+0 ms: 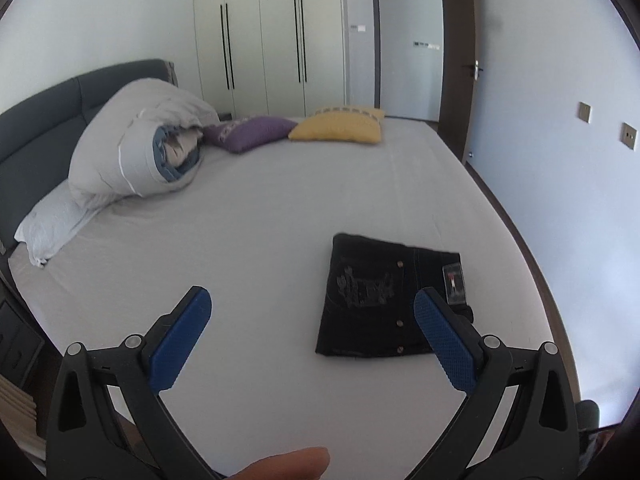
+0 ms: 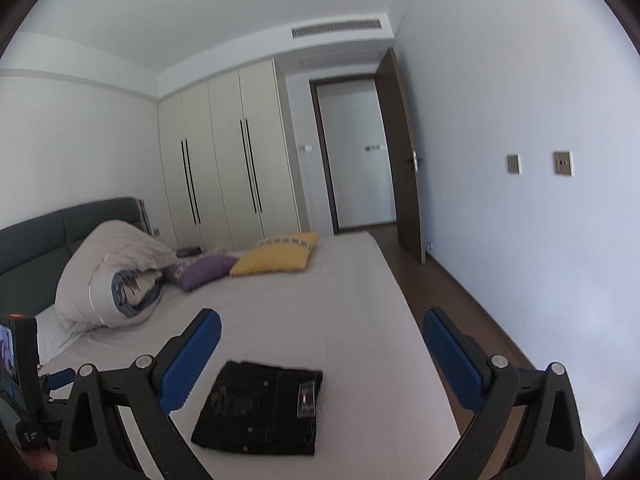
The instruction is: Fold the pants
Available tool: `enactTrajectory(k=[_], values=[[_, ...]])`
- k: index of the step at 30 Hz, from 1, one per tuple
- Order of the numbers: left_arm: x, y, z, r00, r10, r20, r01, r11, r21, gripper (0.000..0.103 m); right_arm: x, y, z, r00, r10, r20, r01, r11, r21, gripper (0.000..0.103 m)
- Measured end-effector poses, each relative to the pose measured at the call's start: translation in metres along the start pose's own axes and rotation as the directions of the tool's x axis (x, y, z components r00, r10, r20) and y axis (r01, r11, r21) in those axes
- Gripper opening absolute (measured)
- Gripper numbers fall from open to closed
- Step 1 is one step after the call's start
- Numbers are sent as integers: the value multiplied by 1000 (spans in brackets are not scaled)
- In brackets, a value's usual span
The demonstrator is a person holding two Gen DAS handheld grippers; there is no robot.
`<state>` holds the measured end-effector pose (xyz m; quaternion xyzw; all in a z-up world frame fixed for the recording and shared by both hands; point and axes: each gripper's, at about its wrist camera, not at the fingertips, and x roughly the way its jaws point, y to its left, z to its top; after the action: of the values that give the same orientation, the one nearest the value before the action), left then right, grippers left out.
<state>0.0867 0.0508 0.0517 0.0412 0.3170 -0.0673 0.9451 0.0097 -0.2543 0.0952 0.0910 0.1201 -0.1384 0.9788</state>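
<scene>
The left tongs [image 1: 312, 308] are spread wide and hold nothing, hovering over the near part of the bed [image 1: 260, 208]; the right tongs [image 2: 322, 330] are spread just as wide, also bare, raised above the same sheet. The pants [image 1: 384, 300] lie folded into a dark, flat rectangle on the near right part of the bed, apart from both tongs; a label sits on their right side and small studs run down the cloth. Nothing lies between the tongs and the pants [image 2: 260, 412]. On the far left a rolled duvet [image 1: 136, 148] rests against the dark headboard [image 1: 44, 120], with a white pillow [image 1: 52, 224] just under it; a purple cushion [image 1: 252, 132] and a yellow cushion [image 1: 340, 128] lie at the far edge, touching each other. Beyond stand pale wardrobe doors [image 1: 264, 40] and an open brown door [image 1: 460, 60].
</scene>
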Motion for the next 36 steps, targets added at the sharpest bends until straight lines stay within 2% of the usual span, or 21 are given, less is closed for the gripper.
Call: enactTrajectory(k=[3, 6, 10, 17, 36], values=[[20, -8, -16, 998, -21, -61, 21, 1000, -2, 103, 22, -4, -33, 990, -34, -138, 33, 999, -7, 103], [31, -14, -24, 996, -11, -88, 13, 1000, 19, 103, 38, -2, -57, 967, -62, -249, 56, 998, -30, 103], [44, -16, -26, 993, -19, -113, 23, 999, 28, 103, 46, 4, -70, 944, -69, -322, 59, 997, -41, 103], [47, -14, -30, 989, -40, -146, 42, 999, 8, 103, 47, 18, -68, 935, -60, -349, 44, 998, -54, 103], [50, -11, -34, 985, -40, -166, 41, 999, 0, 103, 55, 34, -80, 913, -46, -405, 15, 997, -78, 103]])
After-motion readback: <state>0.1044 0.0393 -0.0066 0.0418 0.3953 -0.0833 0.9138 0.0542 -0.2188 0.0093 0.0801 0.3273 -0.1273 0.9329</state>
